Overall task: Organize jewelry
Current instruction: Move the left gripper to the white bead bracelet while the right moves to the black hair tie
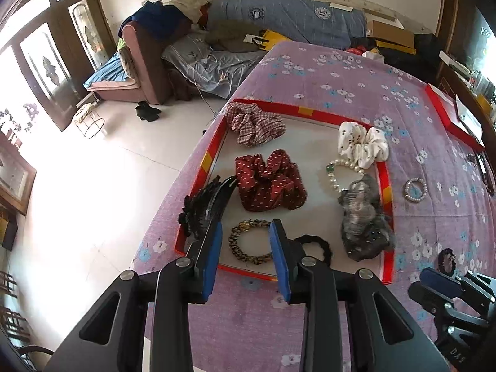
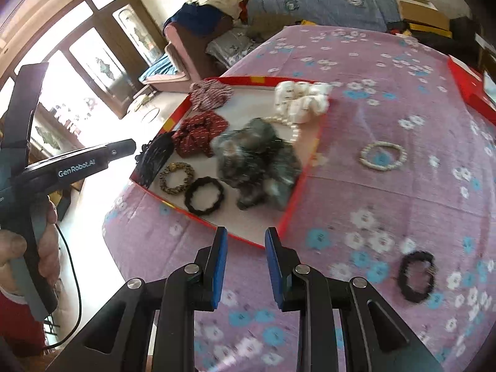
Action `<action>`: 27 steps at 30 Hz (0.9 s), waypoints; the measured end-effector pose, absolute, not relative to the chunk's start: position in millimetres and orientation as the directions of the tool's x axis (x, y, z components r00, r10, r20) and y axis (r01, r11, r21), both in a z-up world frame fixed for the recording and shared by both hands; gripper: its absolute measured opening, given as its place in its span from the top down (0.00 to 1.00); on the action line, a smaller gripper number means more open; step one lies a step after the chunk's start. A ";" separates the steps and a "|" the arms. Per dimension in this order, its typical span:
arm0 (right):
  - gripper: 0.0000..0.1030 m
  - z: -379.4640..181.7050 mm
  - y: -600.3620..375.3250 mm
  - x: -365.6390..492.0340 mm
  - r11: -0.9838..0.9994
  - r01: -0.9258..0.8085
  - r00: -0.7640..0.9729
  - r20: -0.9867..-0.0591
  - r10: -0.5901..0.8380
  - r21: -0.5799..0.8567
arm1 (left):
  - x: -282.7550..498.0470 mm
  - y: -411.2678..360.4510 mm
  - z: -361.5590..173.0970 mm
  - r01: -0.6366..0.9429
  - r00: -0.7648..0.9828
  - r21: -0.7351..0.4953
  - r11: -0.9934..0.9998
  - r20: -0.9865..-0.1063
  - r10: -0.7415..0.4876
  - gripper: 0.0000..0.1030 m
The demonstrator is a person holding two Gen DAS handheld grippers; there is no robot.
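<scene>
A red-rimmed tray (image 1: 386,183) (image 2: 294,207) on the purple floral cloth holds several scrunchies, a pearl bracelet (image 1: 336,173), a leopard hair tie (image 1: 248,241) (image 2: 176,177), a black hair tie (image 1: 316,245) (image 2: 204,196) and a black hair claw (image 1: 204,210) (image 2: 155,158). A grey scrunchie (image 1: 362,217) (image 2: 257,167) lies at the tray's right side. Outside the tray lie a pearl bracelet (image 1: 415,189) (image 2: 383,156) and a black hair tie (image 2: 417,276). My left gripper (image 1: 246,257) is open and empty above the tray's near edge. My right gripper (image 2: 245,266) is open and empty near the tray's corner.
A red box lid (image 1: 449,117) (image 2: 468,86) lies at the table's far right. The table edge drops to a white tiled floor on the left. A sofa (image 1: 148,59) with bedding stands beyond. The hand holding the left gripper's handle (image 2: 37,167) shows at the left.
</scene>
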State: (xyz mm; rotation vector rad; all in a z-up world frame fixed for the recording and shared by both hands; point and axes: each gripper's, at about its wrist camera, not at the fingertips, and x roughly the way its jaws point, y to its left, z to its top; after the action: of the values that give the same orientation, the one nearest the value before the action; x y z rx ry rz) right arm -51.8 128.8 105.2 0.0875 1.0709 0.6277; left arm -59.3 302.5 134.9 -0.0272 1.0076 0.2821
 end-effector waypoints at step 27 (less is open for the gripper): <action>0.67 74.5 -74.9 -47.0 0.927 -0.090 0.463 -0.809 0.362 0.364 | -54.0 208.9 180.4 -0.213 0.586 0.158 0.964 -0.769 0.255 0.57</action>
State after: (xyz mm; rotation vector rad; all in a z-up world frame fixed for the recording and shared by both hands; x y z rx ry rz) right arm -47.0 -74.9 74.5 0.2868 1.0564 0.2826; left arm -54.0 208.9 180.4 0.0502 0.9044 0.2733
